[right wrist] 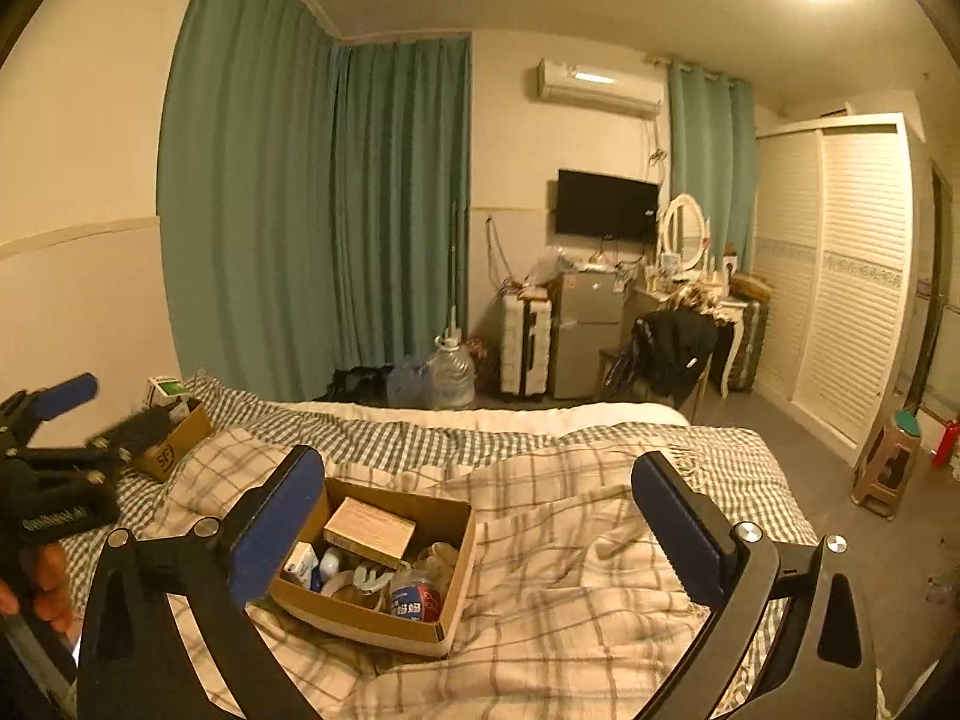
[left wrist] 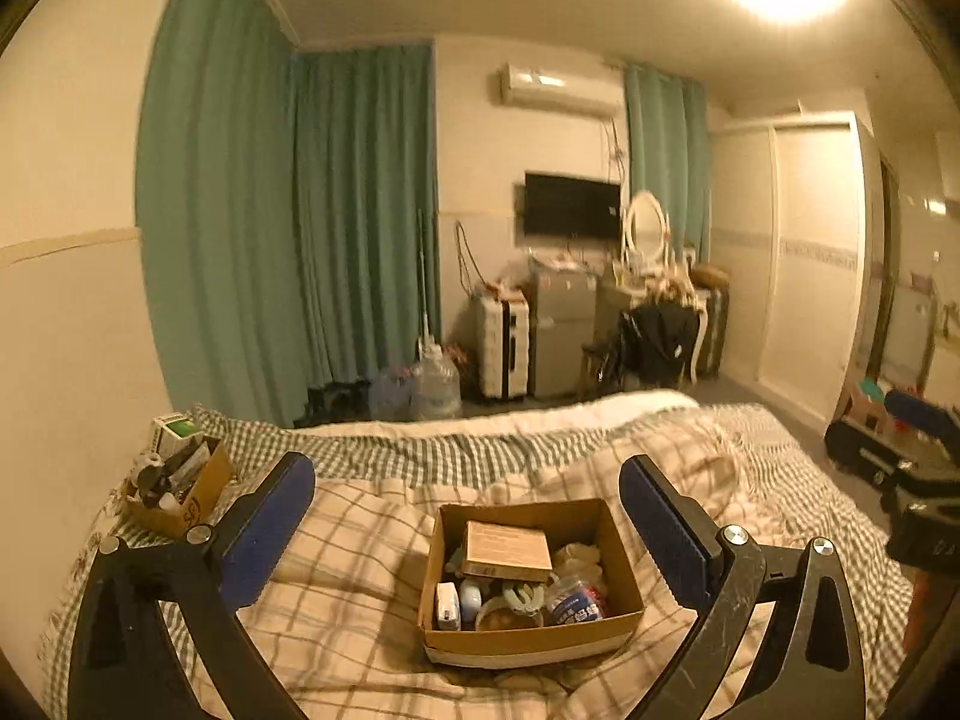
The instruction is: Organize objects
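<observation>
Left gripper point(left wrist: 467, 510) and right gripper point(right wrist: 477, 501): jaws spread wide, holding nothing. Open cardboard box point(left wrist: 528, 639) of small items rests mid-bed on the plaid blanket point(right wrist: 570, 600). Second box point(left wrist: 198, 495) sits at the bed's far-left corner.

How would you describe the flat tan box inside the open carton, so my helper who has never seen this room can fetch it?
Start at the bed with the plaid blanket and find the open cardboard carton in its middle, not the one by the wall. Inside, the flat tan box lies on top at the far side. It is the only rectangular, plain cardboard-coloured item; its neighbours are small bottles and jars.
</observation>
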{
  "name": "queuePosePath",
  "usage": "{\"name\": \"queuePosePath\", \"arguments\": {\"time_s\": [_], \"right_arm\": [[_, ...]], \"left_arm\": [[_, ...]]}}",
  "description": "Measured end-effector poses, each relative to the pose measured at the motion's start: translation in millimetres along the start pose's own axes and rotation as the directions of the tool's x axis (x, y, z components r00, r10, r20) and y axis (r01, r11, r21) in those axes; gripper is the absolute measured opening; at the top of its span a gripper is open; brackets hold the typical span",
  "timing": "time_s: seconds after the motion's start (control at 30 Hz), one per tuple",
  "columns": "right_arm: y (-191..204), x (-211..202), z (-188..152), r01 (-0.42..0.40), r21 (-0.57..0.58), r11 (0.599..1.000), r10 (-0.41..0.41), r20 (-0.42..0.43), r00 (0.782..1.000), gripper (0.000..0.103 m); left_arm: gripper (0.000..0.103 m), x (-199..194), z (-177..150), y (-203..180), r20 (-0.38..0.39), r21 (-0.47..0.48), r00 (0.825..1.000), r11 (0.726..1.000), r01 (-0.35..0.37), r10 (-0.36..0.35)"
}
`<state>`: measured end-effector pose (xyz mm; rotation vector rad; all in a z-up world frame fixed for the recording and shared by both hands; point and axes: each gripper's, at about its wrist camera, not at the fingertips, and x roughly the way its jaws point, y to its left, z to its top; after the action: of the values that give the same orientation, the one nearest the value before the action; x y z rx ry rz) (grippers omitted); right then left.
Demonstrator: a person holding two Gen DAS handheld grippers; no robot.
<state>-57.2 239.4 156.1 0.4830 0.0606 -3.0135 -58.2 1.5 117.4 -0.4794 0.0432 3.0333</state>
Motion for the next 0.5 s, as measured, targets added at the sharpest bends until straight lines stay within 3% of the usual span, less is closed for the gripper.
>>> {"name": "queuePosePath", "arguments": {"time_s": [0.23, 0.5], "right_arm": [[3, -6, -46, 0.027, 0.032, 0.999, -0.027, 0.023, 0.999, 0.103], [17, 17, -89, 0.052, -0.015, 0.999, -0.052, -0.011, 0.999, 0.103]], "left_arm": [[0.103, -16, -49, -5, 0.114, 0.038, 0.989, 0.994, -0.102, 0.097], [0.103, 1, -96, -14, 0.012, 0.042, 0.998, 0.997, -0.070, 0.069]]}}
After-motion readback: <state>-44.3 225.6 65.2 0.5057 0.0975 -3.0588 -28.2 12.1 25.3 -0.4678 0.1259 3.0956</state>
